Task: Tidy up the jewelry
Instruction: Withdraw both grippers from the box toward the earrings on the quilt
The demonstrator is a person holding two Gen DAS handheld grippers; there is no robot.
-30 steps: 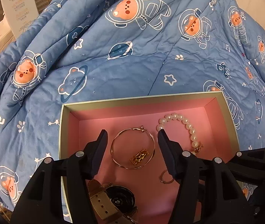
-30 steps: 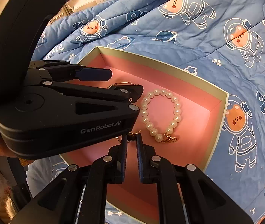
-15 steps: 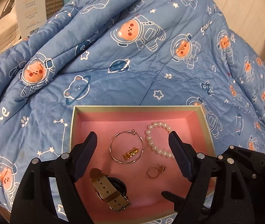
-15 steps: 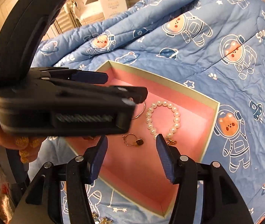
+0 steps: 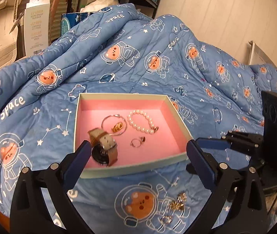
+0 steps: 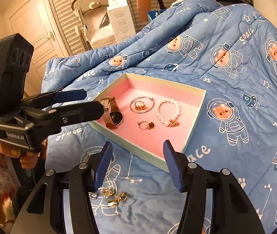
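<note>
Both wrist views look down, near; share pink box.

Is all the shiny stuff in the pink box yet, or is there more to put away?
Mostly done. The pink box already holds a watch, a gold hoop, a pearl bracelet and a small ring. Nothing is in hand: the left tongs and right tongs are both open and empty. A little pile of gold pieces on the blanket, in front of the box, is left.

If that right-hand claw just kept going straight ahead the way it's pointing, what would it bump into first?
Probably the near wall of the pink-lined box, which lies directly ahead between the open fingers of the right gripper. Beyond that wall sits the small gold ring, though depth is hard to judge.
</note>
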